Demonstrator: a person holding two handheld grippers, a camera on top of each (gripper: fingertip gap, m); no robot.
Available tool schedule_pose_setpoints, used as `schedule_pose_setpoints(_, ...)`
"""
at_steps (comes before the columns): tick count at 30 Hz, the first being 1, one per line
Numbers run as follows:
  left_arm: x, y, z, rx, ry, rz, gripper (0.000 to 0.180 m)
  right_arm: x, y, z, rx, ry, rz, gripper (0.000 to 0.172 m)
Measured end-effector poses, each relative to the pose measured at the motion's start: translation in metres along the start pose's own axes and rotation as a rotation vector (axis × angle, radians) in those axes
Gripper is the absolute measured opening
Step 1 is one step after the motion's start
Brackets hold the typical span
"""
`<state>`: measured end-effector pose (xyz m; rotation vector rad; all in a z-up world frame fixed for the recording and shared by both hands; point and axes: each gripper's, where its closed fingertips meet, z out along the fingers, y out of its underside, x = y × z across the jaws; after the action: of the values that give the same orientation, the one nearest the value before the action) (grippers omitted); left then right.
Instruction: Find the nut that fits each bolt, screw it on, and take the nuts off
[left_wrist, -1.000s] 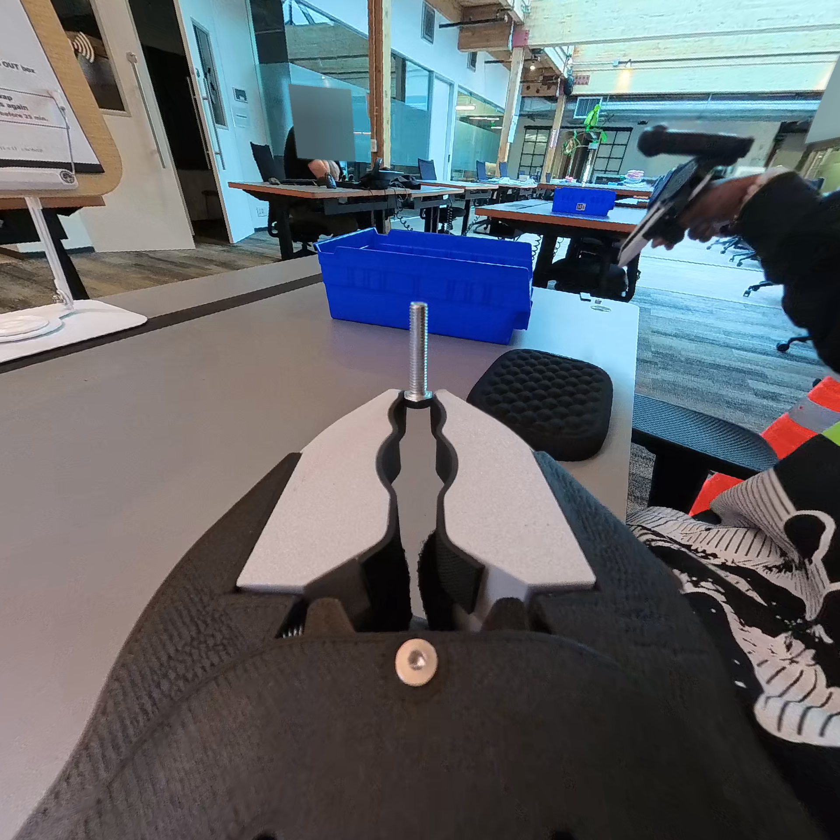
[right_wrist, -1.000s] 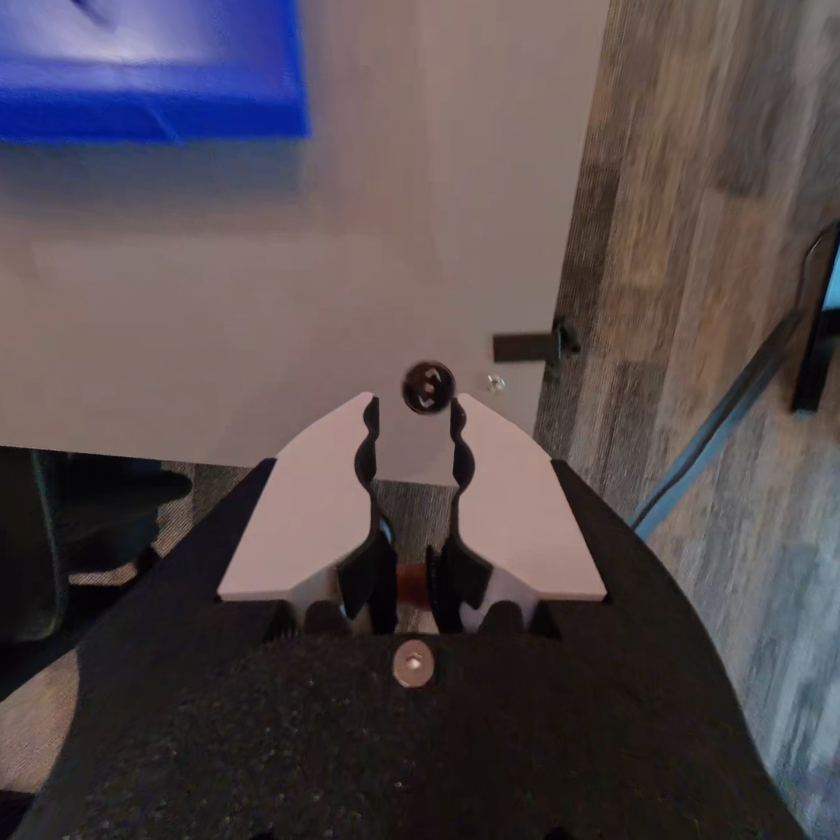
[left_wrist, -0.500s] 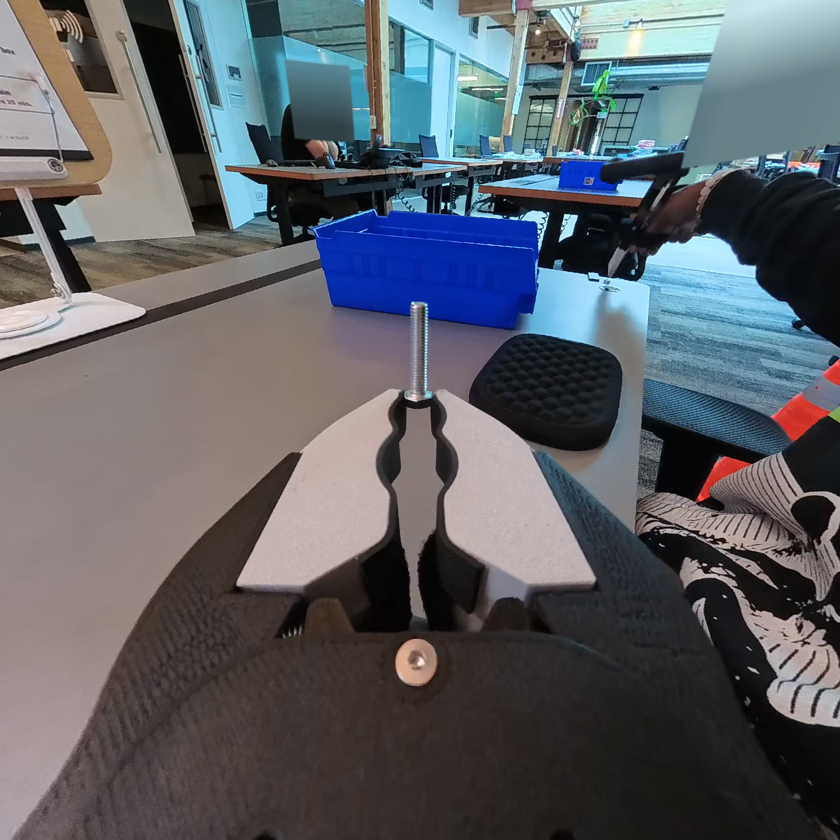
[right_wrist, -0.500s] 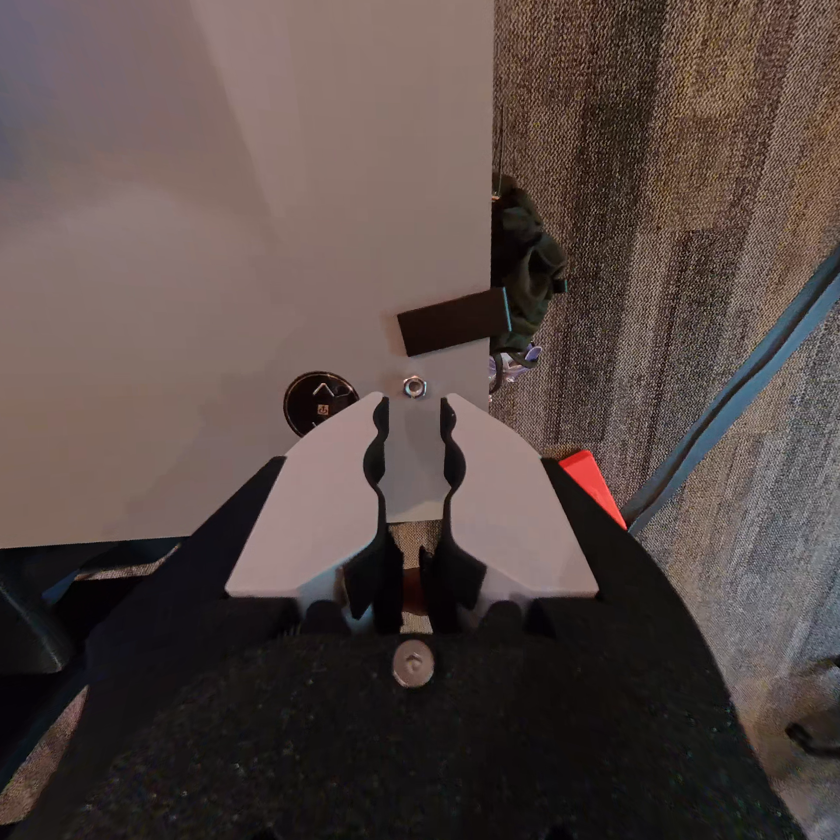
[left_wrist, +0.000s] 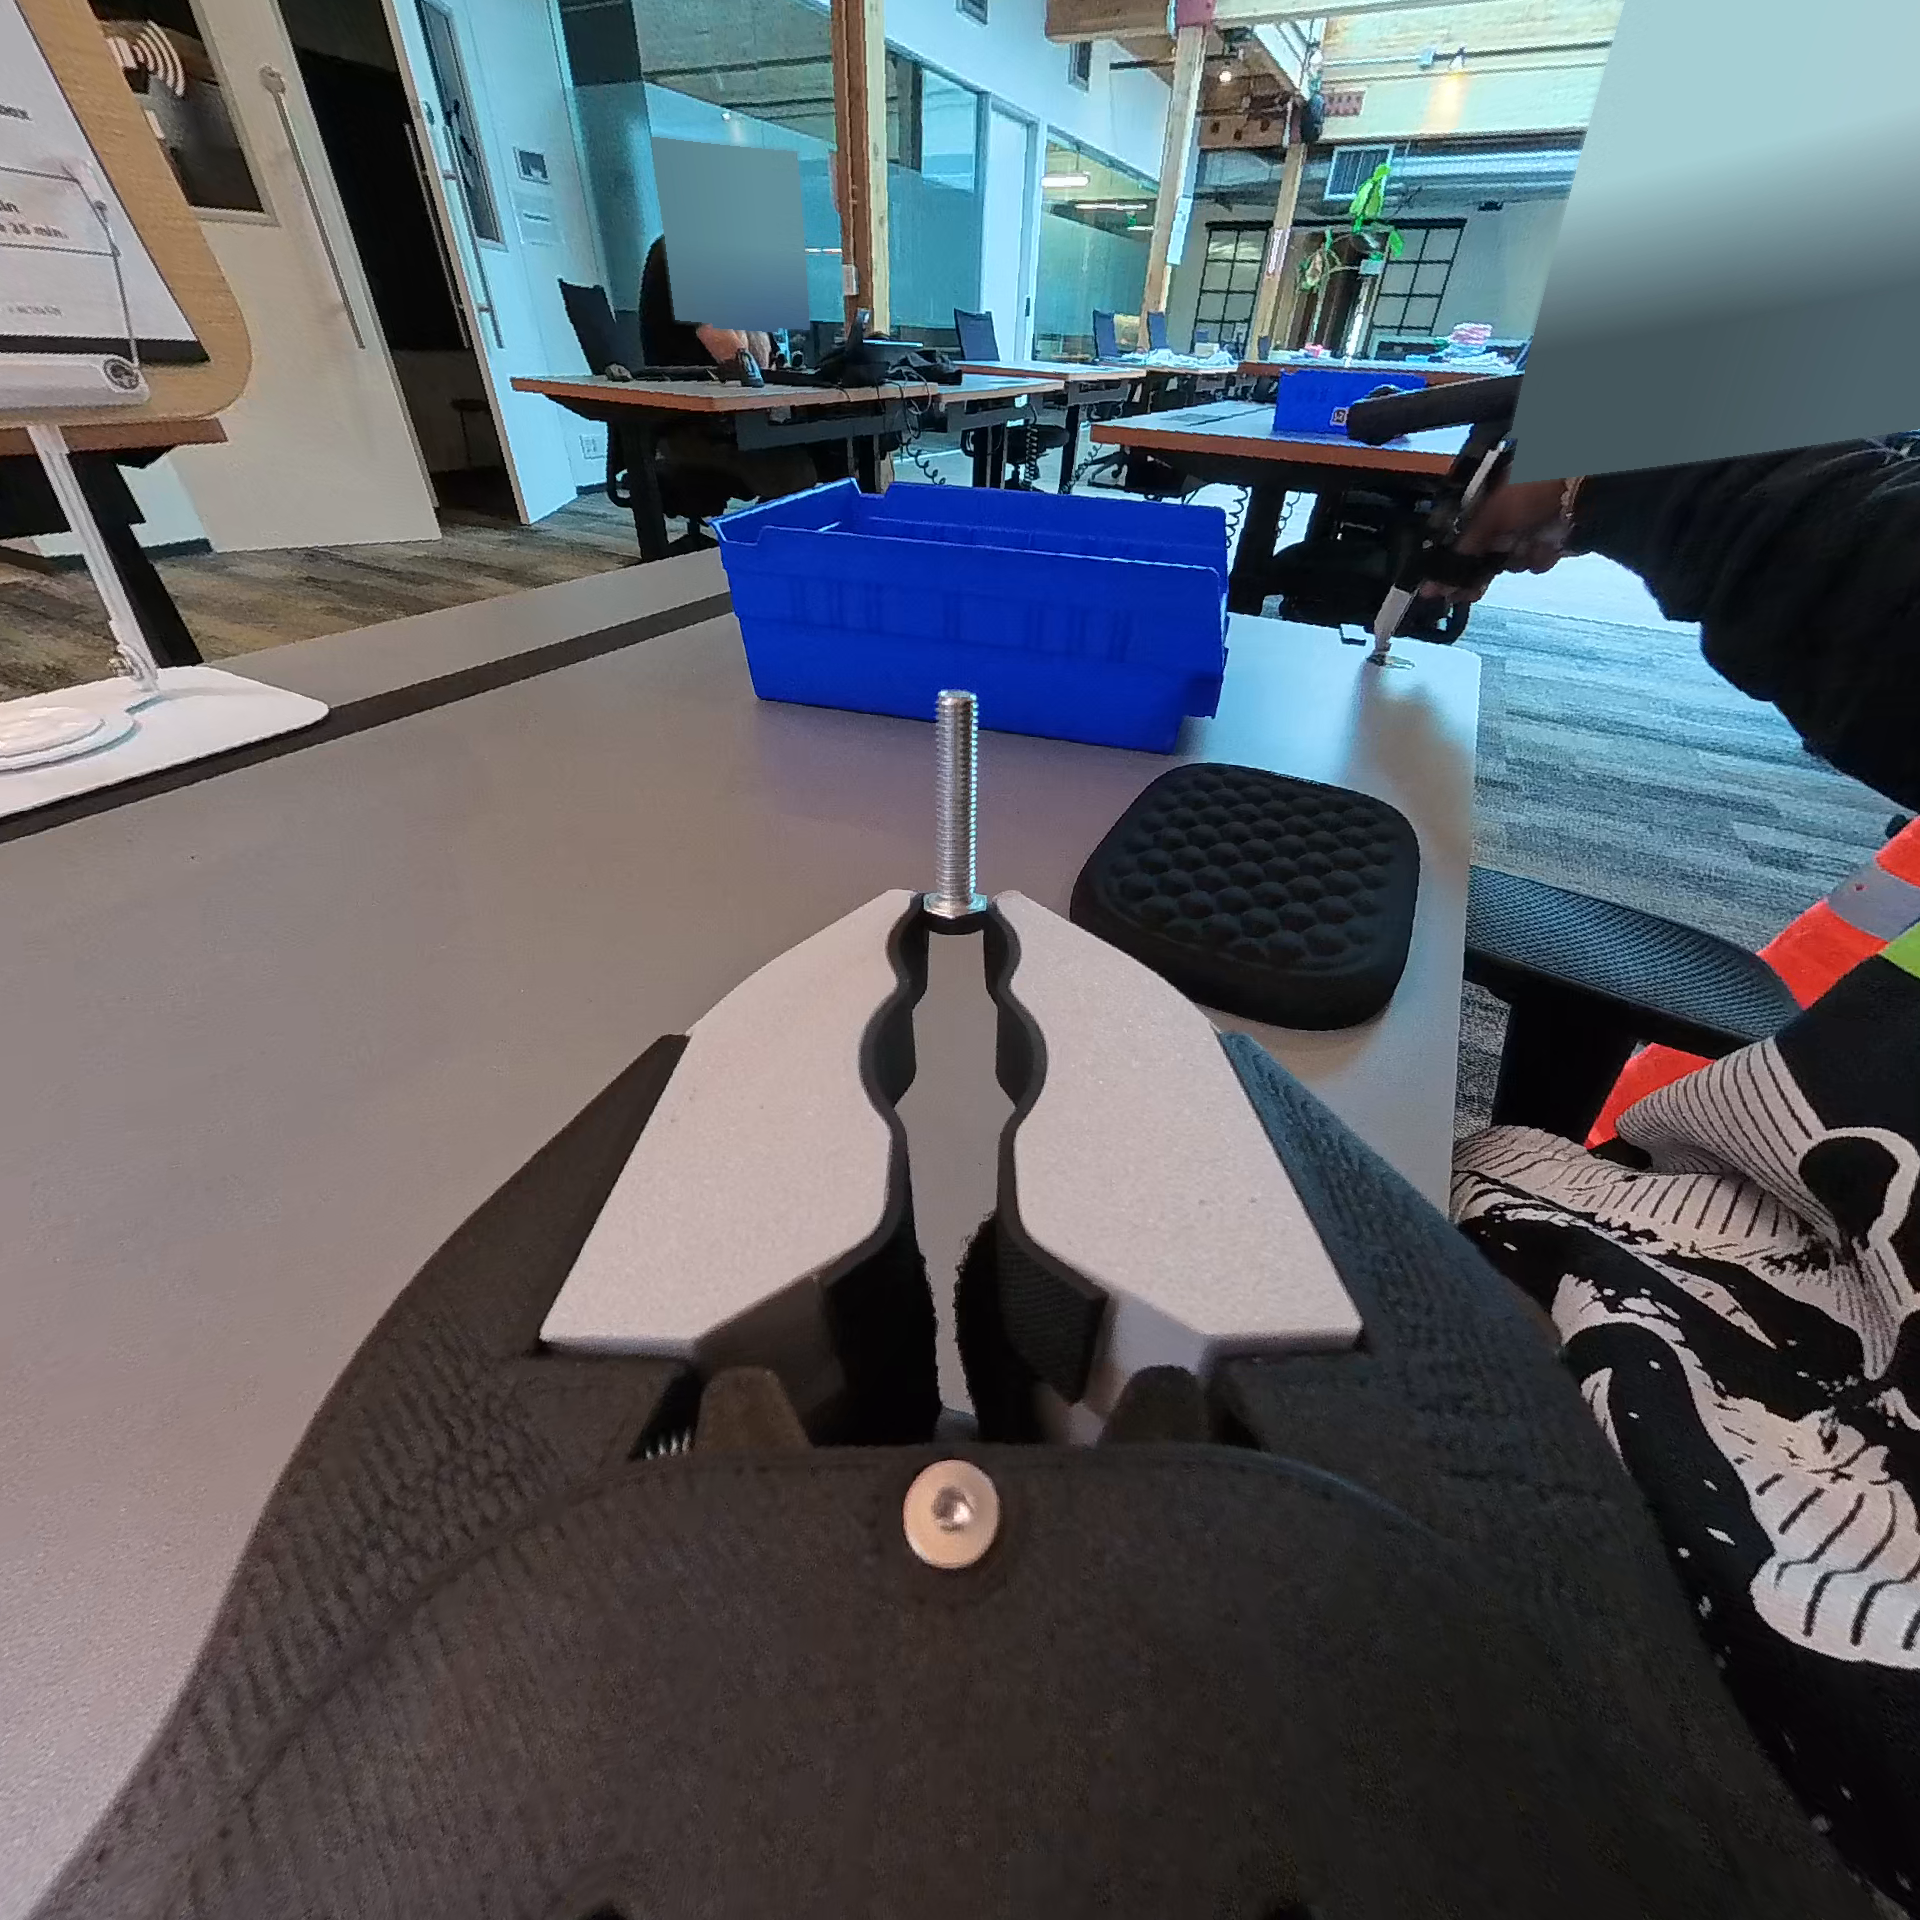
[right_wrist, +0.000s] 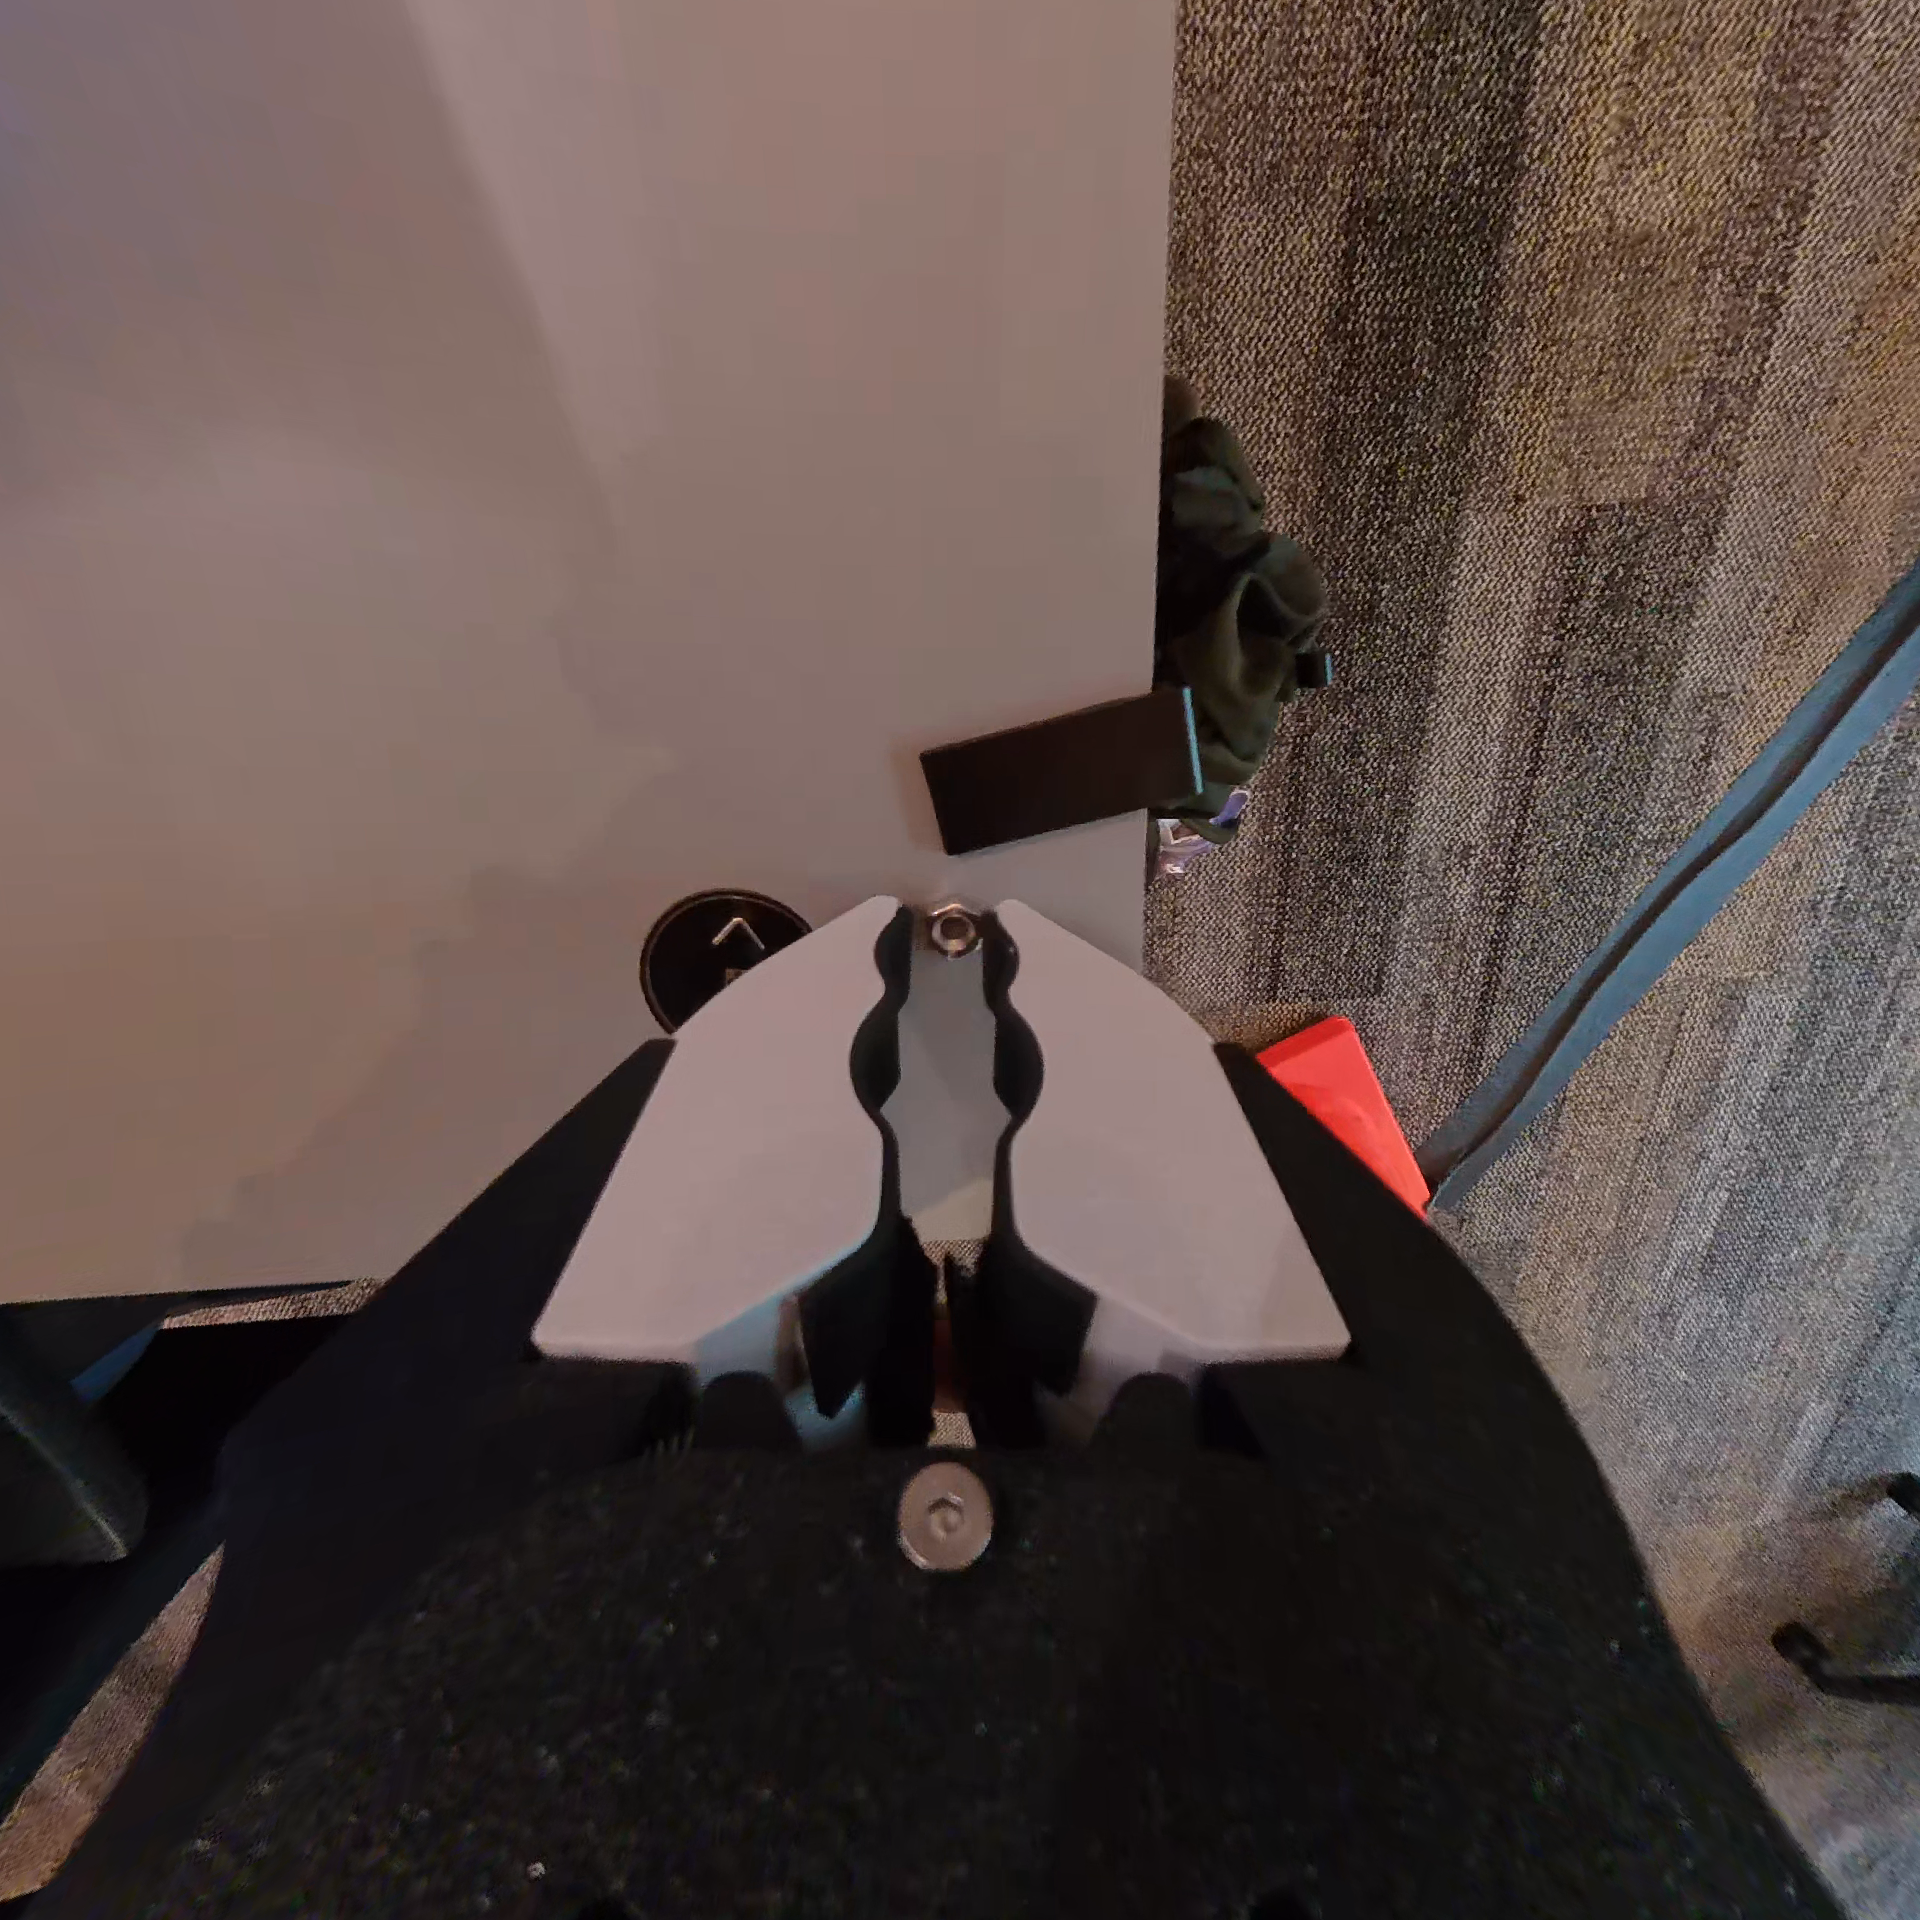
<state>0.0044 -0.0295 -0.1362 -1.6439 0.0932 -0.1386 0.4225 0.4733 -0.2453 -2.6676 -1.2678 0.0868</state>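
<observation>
Upright silver bolt (left_wrist: 956, 800); silver hex nut (right_wrist: 952, 930) on table (right_wrist: 520, 520).

The right gripper (right_wrist: 951, 928) has travelled from above the blue bin to the table's corner, descended, and narrowed its fingers around a small silver nut (right_wrist: 952, 930), now gripped at its fingertips.

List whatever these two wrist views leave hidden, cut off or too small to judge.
- Bolt head underside: left wrist view, hidden between the fingers.
- Blue bin contents: left wrist view, behind its front wall.
- Nut thread size: right wrist view, too small.
- Round black disc: right wrist view, partly behind a finger.
</observation>
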Motion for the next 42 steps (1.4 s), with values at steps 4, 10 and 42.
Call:
schedule_pose_setpoints(4, 0.000, 0.000, 0.000, -0.002, 0.001, 0.002, 0.010, -0.001, 0.001, 0.000, -0.023, -0.002, -0.002, 0.010)
schedule_pose_setpoints(10, 0.004, 0.001, 0.005, -0.018, 0.024, 0.022, 0.010, -0.044, -0.018, -0.037, 0.053, -0.022, -0.104, 0.010)
schedule_pose_setpoints(42, 0.059, 0.008, -0.002, -0.061, 0.392, -0.008, 0.010, -0.640, 0.015, -0.180, 0.277, -0.666, -2.234, 0.010)
